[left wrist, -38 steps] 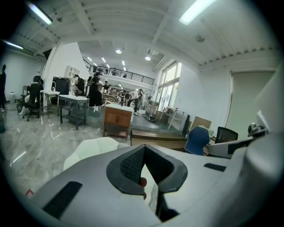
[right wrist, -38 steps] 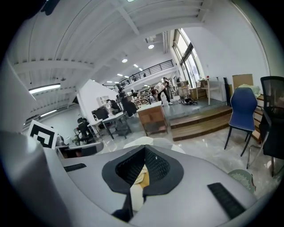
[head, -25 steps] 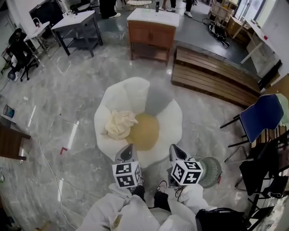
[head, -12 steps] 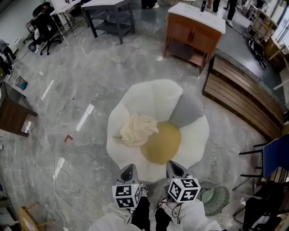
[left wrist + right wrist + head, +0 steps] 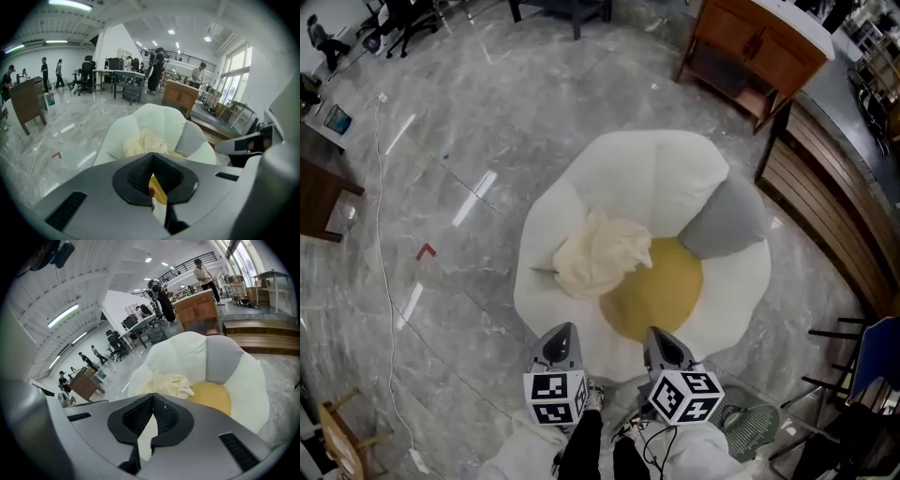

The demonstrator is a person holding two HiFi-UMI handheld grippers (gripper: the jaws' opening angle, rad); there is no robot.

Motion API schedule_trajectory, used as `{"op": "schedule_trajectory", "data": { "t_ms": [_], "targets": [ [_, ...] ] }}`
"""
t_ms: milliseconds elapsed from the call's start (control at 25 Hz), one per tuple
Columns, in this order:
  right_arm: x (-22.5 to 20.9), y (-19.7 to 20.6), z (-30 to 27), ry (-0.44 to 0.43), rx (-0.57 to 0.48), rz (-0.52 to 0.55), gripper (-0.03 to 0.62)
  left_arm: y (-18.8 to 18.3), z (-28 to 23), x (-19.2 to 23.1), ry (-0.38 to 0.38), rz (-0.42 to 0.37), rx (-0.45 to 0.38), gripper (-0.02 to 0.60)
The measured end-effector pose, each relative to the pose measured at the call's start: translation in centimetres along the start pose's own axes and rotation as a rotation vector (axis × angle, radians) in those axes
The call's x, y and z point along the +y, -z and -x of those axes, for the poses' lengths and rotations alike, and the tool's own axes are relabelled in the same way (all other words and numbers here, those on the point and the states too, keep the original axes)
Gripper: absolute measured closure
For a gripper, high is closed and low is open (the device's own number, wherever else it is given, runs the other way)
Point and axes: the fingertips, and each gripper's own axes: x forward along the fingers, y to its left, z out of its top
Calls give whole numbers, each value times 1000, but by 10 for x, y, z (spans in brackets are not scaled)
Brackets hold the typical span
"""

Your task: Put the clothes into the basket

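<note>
Cream garment (image 5: 600,253) lies bunched on the flower-shaped floor cushion (image 5: 656,178), well ahead of both tools, over the white petals and the edge of the yellow centre. Nothing has hold of it.

Left gripper (image 5: 562,330): jaws closed tip to tip, nothing between them. Its own view looks over the tips at the garment ahead.

Right gripper (image 5: 655,332): jaws also closed and empty. The garment sits ahead of it and off to its left.

Green basket (image 5: 750,424) is on the floor behind and to the right of the right gripper, by the person's feet. As far as the head view shows, there's no cloth in it, though part of it is cut off by the gripper.

Progress: effectively zero, still on approach. Left to do:
- open the jaws
- reach forward to the garment and grip it
- carry it back and to the right
- drop it in the basket

I can only see one garment. Can't tell if more is hidden under it.
</note>
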Motion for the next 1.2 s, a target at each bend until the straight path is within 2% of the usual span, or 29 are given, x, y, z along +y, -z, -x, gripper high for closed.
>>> {"op": "schedule_trajectory", "data": {
  "t_ms": [240, 600, 640, 720, 880, 1200],
  "targets": [
    [5, 25, -71, -67, 27, 1, 571, 23, -47, 34, -15, 15, 8, 583],
    [55, 45, -158, -192, 52, 131, 566, 56, -75, 96, -77, 104, 41, 583],
    [60, 46, -165, -197, 56, 137, 554, 58, -75, 100, -78, 113, 43, 583],
    [67, 48, -178, -203, 65, 144, 468, 61, -75, 106, -78, 140, 44, 583],
    [76, 55, -199, -206, 85, 162, 450, 62, -76, 118, -88, 179, 33, 583],
    [93, 70, -233, -213, 106, 200, 419, 67, -80, 146, -112, 184, 13, 583]
  ]
}}
